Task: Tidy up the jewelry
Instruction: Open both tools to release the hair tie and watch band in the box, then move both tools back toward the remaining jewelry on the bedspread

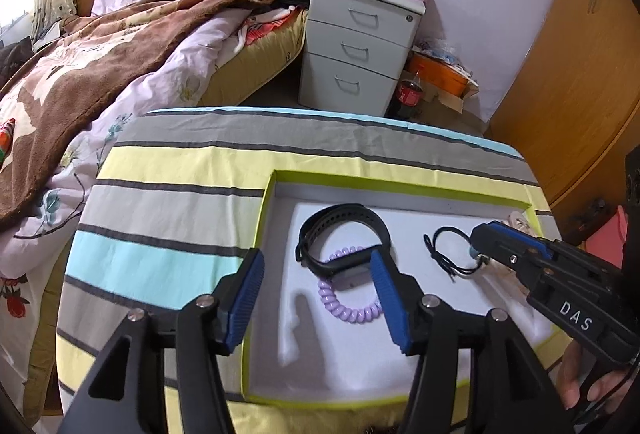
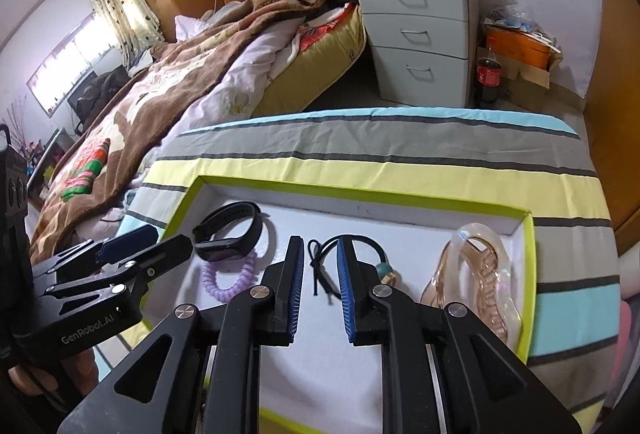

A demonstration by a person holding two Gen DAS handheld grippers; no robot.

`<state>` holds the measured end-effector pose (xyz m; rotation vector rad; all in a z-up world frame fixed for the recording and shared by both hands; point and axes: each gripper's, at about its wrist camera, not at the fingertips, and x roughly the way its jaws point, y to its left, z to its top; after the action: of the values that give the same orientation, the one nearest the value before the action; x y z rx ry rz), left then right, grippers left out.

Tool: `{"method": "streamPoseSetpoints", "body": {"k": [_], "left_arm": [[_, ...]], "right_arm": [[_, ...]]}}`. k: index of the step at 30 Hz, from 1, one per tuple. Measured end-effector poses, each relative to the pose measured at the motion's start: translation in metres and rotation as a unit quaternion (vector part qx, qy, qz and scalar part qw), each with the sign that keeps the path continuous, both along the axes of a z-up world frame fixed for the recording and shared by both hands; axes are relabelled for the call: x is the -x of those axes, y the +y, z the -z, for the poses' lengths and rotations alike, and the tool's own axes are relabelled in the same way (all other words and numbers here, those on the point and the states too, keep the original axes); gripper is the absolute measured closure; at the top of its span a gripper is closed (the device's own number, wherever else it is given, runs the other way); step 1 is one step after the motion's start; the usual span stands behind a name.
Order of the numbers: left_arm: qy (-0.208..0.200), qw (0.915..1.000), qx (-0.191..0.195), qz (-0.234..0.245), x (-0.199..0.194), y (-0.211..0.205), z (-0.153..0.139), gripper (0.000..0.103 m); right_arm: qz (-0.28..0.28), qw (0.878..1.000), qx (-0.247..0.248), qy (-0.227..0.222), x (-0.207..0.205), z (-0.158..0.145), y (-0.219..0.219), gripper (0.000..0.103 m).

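Note:
A shallow white tray with a lime-green rim lies on a striped cloth. In it are a black smart band, a purple coil hair tie, a black cord bracelet with a bead and a pink translucent hair claw. My left gripper hovers open over the band and coil, touching neither. My right gripper stands narrowly open above the cord bracelet, which lies on the tray floor in the gap.
The striped cloth covers a small table. A bed with a brown blanket is on the left, and a grey three-drawer cabinet stands behind. A cola bottle and an orange box sit on the floor beside it.

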<state>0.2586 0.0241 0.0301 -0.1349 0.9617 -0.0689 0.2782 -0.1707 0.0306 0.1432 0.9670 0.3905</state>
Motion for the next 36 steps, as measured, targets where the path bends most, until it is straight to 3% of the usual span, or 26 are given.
{"method": "streamPoseSetpoints", "body": {"k": [16, 19, 21, 23, 31, 36], "left_arm": [[-0.030, 0.9991, 0.029, -0.001, 0.062, 0.007, -0.021, 0.034], [-0.039, 0.9984, 0.040, -0.001, 0.076, 0.010, -0.023, 0.031], [-0.042, 0.9980, 0.047, 0.001, 0.087, 0.011, -0.022, 0.029], [-0.041, 0.9972, 0.062, 0.008, 0.096, 0.012, -0.020, 0.026], [-0.011, 0.9962, 0.086, 0.012, 0.126, 0.020, 0.006, 0.021], [0.000, 0.9964, 0.084, 0.008, 0.139, 0.026, 0.015, 0.020]], "right_arm": [[0.005, 0.999, -0.014, -0.031, 0.059, -0.022, -0.019, 0.085], [0.006, 0.999, -0.014, -0.041, 0.075, -0.024, -0.026, 0.079], [0.006, 0.999, -0.018, -0.047, 0.086, -0.024, -0.031, 0.070], [0.008, 0.998, -0.019, -0.052, 0.098, -0.021, -0.037, 0.069], [0.011, 0.998, 0.023, -0.050, 0.138, 0.002, -0.059, 0.069], [-0.023, 0.993, 0.089, -0.076, 0.156, 0.009, -0.057, 0.069]]}}
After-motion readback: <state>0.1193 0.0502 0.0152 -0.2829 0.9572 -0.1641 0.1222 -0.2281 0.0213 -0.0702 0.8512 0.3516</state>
